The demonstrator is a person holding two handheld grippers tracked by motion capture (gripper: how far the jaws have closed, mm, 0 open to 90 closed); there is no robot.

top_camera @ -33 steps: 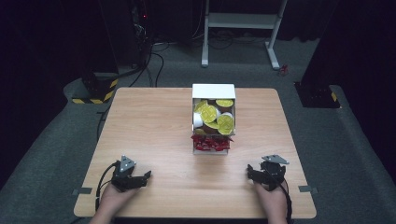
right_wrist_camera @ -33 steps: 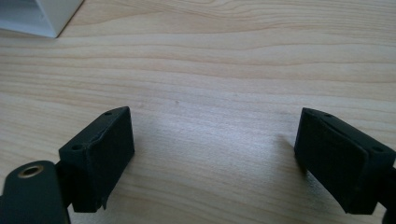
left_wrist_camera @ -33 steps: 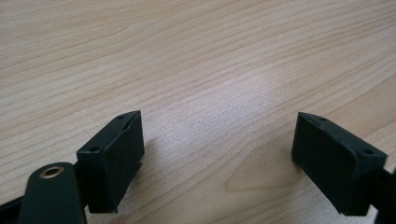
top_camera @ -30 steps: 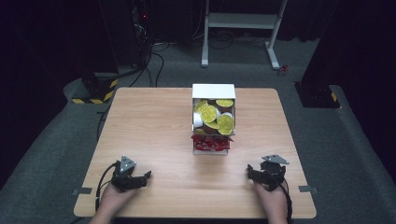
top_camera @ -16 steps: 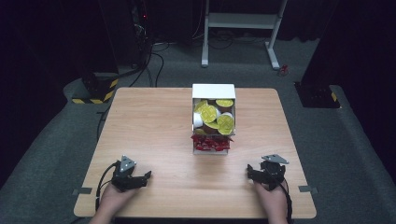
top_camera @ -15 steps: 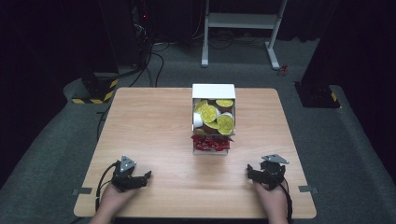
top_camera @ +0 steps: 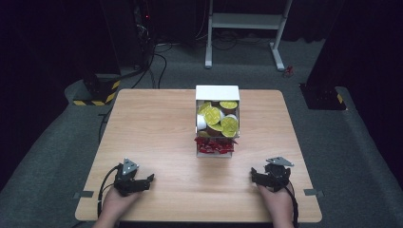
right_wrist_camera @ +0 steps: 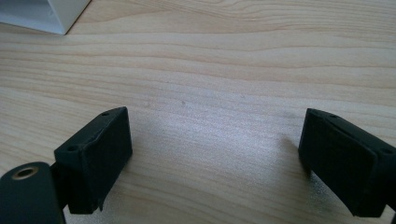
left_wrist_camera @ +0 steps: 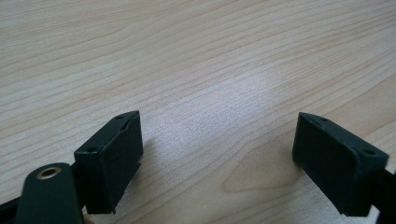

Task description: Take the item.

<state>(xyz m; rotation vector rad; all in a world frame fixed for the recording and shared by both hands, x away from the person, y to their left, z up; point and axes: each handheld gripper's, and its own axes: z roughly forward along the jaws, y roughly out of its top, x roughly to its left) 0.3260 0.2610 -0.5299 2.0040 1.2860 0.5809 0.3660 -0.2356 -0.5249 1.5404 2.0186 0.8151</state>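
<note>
A white box (top_camera: 217,93) stands at the middle of the wooden table (top_camera: 152,123), holding several yellow-lidded cups (top_camera: 213,115) at the back and red packets (top_camera: 215,145) at the front. My left gripper (top_camera: 148,180) rests near the front left edge, held by a hand. Its jaws stand wide apart over bare wood, with nothing between them (left_wrist_camera: 219,154). My right gripper (top_camera: 254,175) rests near the front right, likewise open and empty (right_wrist_camera: 215,158). A corner of the white box (right_wrist_camera: 42,14) shows at the top left of the right gripper view.
Beyond the table's far edge stand a white metal frame (top_camera: 247,21) and dark equipment with yellow-black striped bases (top_camera: 97,92). Grey carpet surrounds the table. Bare wood lies left and right of the box.
</note>
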